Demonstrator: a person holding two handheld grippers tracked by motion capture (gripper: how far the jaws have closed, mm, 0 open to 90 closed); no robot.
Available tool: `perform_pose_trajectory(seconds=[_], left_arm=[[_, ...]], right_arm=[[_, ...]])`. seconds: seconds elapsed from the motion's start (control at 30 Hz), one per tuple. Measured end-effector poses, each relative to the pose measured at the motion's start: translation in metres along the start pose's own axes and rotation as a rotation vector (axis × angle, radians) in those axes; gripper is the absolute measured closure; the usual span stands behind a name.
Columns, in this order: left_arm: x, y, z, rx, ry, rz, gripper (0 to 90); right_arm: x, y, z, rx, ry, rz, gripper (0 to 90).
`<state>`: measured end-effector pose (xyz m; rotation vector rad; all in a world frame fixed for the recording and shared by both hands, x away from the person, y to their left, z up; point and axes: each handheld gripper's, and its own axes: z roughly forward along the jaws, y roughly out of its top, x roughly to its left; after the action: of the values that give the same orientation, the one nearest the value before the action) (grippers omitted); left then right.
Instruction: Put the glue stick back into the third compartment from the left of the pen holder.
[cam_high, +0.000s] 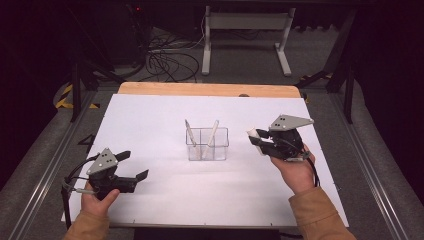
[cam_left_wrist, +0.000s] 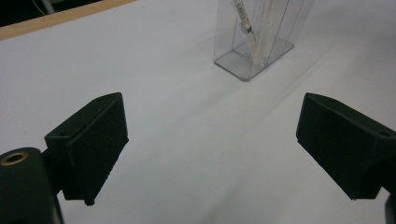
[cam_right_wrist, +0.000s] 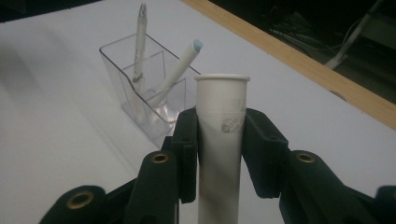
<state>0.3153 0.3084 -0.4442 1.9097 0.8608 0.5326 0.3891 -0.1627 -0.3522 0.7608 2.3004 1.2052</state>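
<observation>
A: Right fingers (cam_right_wrist: 187, 154) clamped on a white tube (cam_right_wrist: 220, 140), flared rim up, near upright between the pads at centre frame in the right gripper view. A grey printed patch on its side just above the grip.

B: And from above?

A: Right gripper (cam_high: 261, 141) at right of centre in the high view, tube end poking out toward the holder (cam_high: 207, 144), lifted off the tabletop (cam_high: 150, 120) by the look of it. Holder clear plastic, two compartments, mid-frame; one pen (cam_high: 190, 133) leaning in the left compartment, another (cam_high: 212, 134) leaning over the divider, exact compartment hard to tell.

B: Left side?

A: Left fingers (cam_left_wrist: 88, 149) spread wide, nothing between, only bare white tabletop. Left gripper (cam_high: 131, 167) low at lower left, well apart from the holder.

B: Step in hand?

A: Probably carrying the tube over to drop into the holder. Best done by keeping the grip firm and the tube upright, bringing its lower end above a free part of a compartment, clear of the leaning pens. Then lowering straight down before letting go, not tossing.

B: Risks?

A: Light holder, likely to tip or slide if nudged at the rim. Worth steadying with the free left fingers against its wall. Also worth avoiding the pen tops, sticking well above the rim.
</observation>
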Motion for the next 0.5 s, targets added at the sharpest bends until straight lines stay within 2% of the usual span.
perform_pose_trajectory(seconds=[0.23,0.5], left_arm=[[0.000,0.000,0.000,-0.004,0.001,0.000,9.7],[0.000,0.000,-0.001,-0.009,0.004,-0.001,9.7]], right_arm=[[0.001,0.005,0.003,-0.077,0.045,0.009,68.0],[0.004,0.012,0.016,-0.149,0.085,0.014,67.9]])
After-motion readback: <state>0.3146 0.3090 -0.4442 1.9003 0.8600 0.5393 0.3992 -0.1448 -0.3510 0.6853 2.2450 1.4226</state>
